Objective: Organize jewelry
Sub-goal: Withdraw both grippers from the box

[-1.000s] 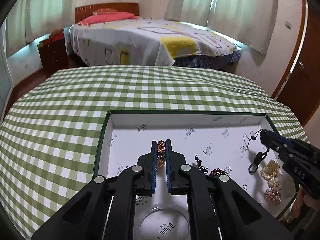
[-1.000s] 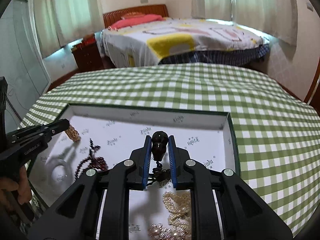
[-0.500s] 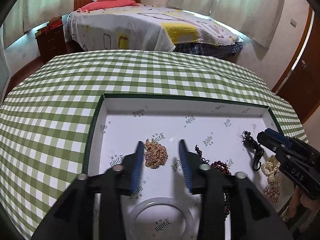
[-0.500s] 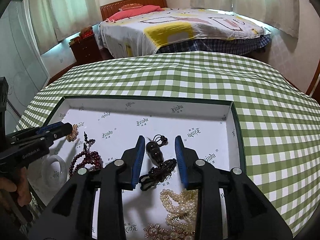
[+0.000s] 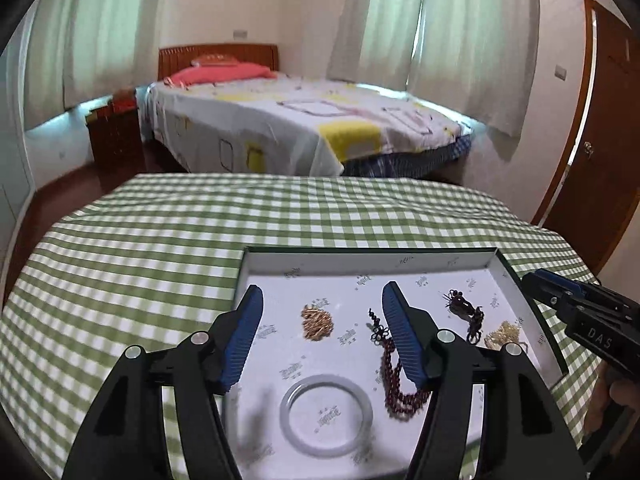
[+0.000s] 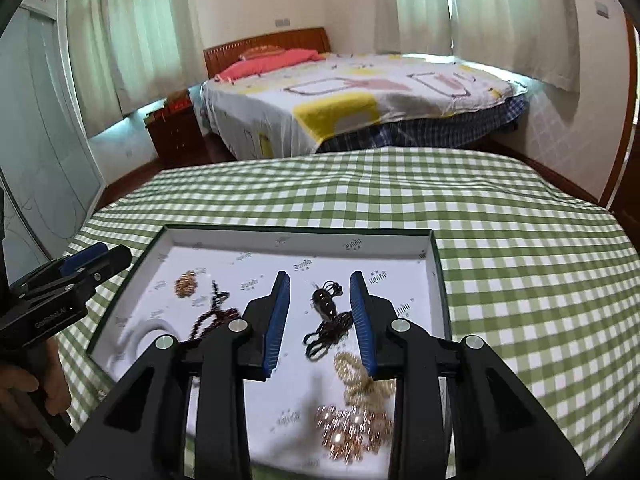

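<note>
Both grippers hover above the tray with nothing pinched. On the left gripper (image 5: 322, 312) we see the jaws spread wide and still opening; the gold chain cluster (image 5: 317, 323) lies on the tray floor in the gap between the 2 blue pads, touching neither. On the right gripper (image 6: 320, 312) we see the jaws parted, with the dark pendant (image 6: 325, 305) and its black cord lying loose on the tray floor between the pads, clear of both.

We locate every piece of jewelry inside the shallow white tray (image 5: 362, 258) with its dark green rim, which rests on the green checked tablecloth (image 5: 160, 248). Layout as the left wrist view shows it:

1. Gold chain cluster: left-centre of the tray.
2. White bangle (image 5: 326, 414): nearest the camera, lying flat.
3. Dark red bead strand (image 5: 394, 384): just right of the bangle, partly hidden behind the right-hand finger of the left gripper.
4. Dark pendant (image 5: 460, 304): toward the far right, cord trailing toward the camera.
5. Pearl strand (image 5: 504, 334): by the right wall of the tray.

In the right wrist view we also see a rose-gold beaded piece (image 6: 352, 432) just below the pearl strand (image 6: 360, 380); it is blurred.

Beyond the table we see a bed (image 6: 360, 96) and pale curtains (image 5: 460, 32).
</note>
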{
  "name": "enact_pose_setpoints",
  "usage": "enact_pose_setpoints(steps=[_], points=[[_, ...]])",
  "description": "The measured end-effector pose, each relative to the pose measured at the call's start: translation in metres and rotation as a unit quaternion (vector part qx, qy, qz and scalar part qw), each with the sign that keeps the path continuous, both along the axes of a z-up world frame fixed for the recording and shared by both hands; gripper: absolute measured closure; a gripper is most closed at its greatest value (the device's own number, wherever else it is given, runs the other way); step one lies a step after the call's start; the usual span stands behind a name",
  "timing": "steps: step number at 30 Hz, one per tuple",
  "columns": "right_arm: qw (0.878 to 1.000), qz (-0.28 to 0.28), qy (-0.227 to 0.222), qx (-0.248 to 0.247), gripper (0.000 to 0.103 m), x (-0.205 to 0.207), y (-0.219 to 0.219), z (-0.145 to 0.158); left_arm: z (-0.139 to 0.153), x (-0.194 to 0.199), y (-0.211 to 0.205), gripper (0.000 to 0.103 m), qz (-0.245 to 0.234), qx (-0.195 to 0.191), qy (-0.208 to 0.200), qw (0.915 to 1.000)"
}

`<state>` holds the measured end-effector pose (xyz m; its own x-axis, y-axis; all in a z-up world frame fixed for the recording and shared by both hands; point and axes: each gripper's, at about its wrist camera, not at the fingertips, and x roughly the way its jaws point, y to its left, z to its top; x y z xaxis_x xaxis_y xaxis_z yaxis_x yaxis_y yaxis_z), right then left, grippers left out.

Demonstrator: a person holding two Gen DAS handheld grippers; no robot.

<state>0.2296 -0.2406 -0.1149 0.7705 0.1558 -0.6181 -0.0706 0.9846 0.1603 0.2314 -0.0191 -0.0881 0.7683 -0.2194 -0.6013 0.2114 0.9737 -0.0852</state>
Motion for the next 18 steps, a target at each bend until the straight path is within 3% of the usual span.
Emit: enact_pose_setpoints(steps=[8, 18], points=[[1.000, 0.002, -0.010, -0.002, 0.072, -0.052, 0.013, -0.001, 0.004, -0.049, 0.024, 0.042, 0.017, 0.005, -0.011, 0.9998], [1.000, 0.024, 0.005, -0.004, 0.072, -0.094, 0.042, -0.032, -0.026, -0.087, 0.043, 0.042, 0.043, 0.030, 0.016, 0.9985]])
